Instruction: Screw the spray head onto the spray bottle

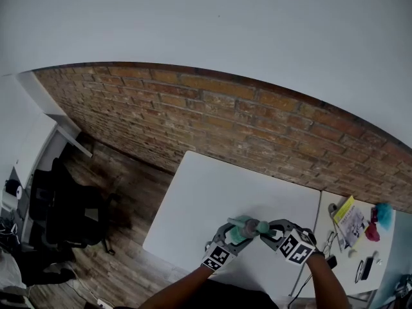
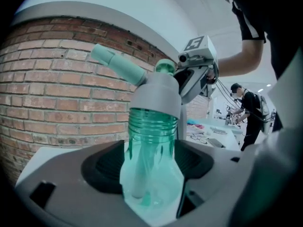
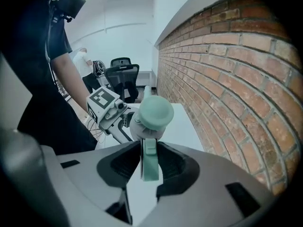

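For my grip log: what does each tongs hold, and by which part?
Left tongs: spray bottle, by its shoulder. Right tongs: spray head, by its trigger.

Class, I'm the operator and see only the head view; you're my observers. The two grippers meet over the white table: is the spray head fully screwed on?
Observer: No. The left gripper view shows bare threads on the spray bottle neck below the spray head collar.
Operator: What holds the bottle?
Observer: The left gripper's jaws clamp its body.
Operator: And the right gripper?
Observer: Its jaws are closed on the head's green trigger.
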A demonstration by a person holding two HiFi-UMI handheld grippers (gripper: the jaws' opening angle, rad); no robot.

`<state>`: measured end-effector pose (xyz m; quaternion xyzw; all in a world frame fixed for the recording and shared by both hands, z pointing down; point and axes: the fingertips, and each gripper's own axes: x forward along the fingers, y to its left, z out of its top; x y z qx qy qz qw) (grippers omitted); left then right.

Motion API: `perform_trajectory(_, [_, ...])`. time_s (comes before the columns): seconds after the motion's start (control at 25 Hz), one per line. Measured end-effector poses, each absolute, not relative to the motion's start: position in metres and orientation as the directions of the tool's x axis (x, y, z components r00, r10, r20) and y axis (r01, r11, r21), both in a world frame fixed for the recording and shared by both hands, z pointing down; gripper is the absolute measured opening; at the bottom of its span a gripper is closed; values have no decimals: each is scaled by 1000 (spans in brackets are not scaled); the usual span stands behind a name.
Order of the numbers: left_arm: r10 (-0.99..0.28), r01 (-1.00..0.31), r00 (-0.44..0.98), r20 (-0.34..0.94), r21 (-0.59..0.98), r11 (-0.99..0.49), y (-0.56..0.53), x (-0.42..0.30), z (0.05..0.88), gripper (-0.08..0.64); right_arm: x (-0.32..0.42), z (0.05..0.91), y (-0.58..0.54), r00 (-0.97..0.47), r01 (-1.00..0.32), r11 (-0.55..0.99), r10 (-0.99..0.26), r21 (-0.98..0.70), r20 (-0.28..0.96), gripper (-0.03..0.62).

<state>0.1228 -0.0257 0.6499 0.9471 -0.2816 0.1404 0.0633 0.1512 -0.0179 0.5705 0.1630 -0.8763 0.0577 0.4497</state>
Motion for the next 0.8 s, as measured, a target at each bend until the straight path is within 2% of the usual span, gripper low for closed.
perform_trajectory(0.4, [-528,-561,790,312,23,-827,-25,124,655,317,142,560,-12,-476,-401,914,-265,61,839,115])
perform_trajectory(0.8, [-547,-580,781,301,25,-814,-26,124,654,317,132,561,-4,-424,-690,720,-324,-70,846,114])
